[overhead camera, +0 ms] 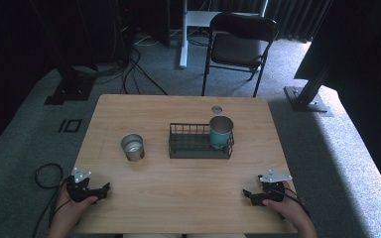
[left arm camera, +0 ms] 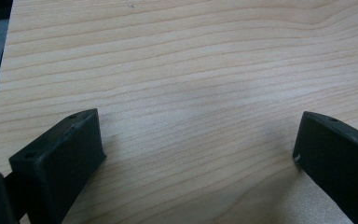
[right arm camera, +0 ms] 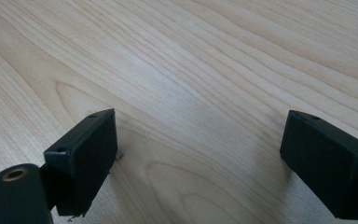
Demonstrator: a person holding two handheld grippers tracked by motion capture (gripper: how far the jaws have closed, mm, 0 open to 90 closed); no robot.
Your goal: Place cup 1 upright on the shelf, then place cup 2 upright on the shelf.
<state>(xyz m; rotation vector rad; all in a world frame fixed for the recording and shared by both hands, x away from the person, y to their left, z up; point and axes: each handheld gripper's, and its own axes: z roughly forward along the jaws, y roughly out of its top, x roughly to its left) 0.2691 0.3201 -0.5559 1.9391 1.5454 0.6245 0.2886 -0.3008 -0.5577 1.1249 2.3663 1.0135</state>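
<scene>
Left tongs [overhead camera: 104,188] rest at counter [overhead camera: 178,198] near-left corner, jaws spread wide, empty. Silver cup [overhead camera: 132,147] nearest, upright on bare wood left of centre, just left of wire basket [overhead camera: 191,148]. Likely light, rigid, smooth metal, so slippery; pinch across rim or wall. Teal cup [overhead camera: 221,131] stands upright in basket's right end. Right tongs [overhead camera: 248,194] near-right, likewise released, empty.
</scene>
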